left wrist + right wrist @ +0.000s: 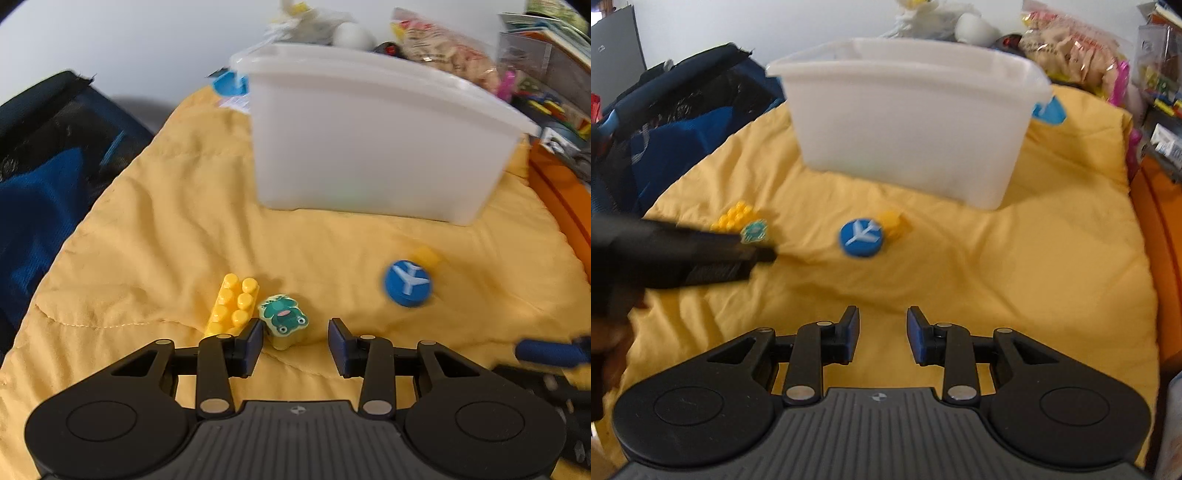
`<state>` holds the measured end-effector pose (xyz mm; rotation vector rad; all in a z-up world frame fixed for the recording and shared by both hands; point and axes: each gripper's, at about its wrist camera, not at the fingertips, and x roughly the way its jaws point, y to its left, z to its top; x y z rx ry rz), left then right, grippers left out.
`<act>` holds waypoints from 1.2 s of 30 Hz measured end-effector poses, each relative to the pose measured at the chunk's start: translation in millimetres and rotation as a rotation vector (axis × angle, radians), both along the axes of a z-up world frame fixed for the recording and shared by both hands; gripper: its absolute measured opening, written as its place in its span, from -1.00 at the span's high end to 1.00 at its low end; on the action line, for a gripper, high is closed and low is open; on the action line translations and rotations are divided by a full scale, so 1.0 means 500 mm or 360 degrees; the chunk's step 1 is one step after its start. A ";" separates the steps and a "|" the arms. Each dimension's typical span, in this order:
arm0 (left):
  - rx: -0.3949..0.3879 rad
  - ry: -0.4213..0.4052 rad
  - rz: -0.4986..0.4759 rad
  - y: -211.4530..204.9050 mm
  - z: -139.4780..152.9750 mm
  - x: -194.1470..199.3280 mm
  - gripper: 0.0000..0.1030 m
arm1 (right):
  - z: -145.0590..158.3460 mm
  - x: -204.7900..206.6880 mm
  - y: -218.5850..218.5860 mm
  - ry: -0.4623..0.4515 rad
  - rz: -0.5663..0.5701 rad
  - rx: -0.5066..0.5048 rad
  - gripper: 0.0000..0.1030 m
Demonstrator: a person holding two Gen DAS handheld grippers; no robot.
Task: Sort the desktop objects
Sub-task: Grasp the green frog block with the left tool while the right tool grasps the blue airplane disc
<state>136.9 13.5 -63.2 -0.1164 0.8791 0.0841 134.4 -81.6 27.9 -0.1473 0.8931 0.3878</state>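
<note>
Frog eraser (283,320), green on a pale yellow block, lies low in the frame between the open jaws of the left gripper (295,341), beside a studded yellow brick (233,304). Right gripper (882,332) is open and empty, below a blue round disc (860,237) with a white plane mark.

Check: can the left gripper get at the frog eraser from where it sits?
Probably yes: the left gripper is open, and the frog eraser lies just ahead by its left finger, though the yellow brick crowds that side.

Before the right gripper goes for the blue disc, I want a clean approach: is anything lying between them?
Nothing visible: only bare yellow cloth lies between the open right gripper and the blue disc. A small yellow block sits just behind the disc.
</note>
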 end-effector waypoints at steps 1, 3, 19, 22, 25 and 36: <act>-0.0026 0.0004 -0.0002 0.005 -0.004 0.002 0.25 | 0.000 -0.002 0.003 -0.0003 0.0008 -0.0002 0.37; -0.0026 -0.0008 -0.0001 0.019 -0.011 -0.001 0.46 | 0.000 -0.003 0.005 -0.0005 0.0016 -0.0012 0.37; -0.0066 0.0074 -0.0436 0.000 -0.007 -0.138 0.46 | -0.046 0.132 0.064 0.0036 -0.0016 0.0067 0.01; -0.0098 0.0080 -0.0446 -0.003 -0.009 -0.146 0.46 | -0.057 0.156 0.090 -0.0016 -0.0005 -0.0023 -0.05; -0.0111 0.0079 -0.0431 -0.001 -0.014 -0.148 0.46 | -0.060 0.162 0.098 -0.0029 0.0034 -0.0013 0.19; -0.0083 0.0067 -0.0446 -0.007 -0.019 -0.158 0.37 | -0.029 0.016 0.024 0.0000 0.0110 -0.0083 0.18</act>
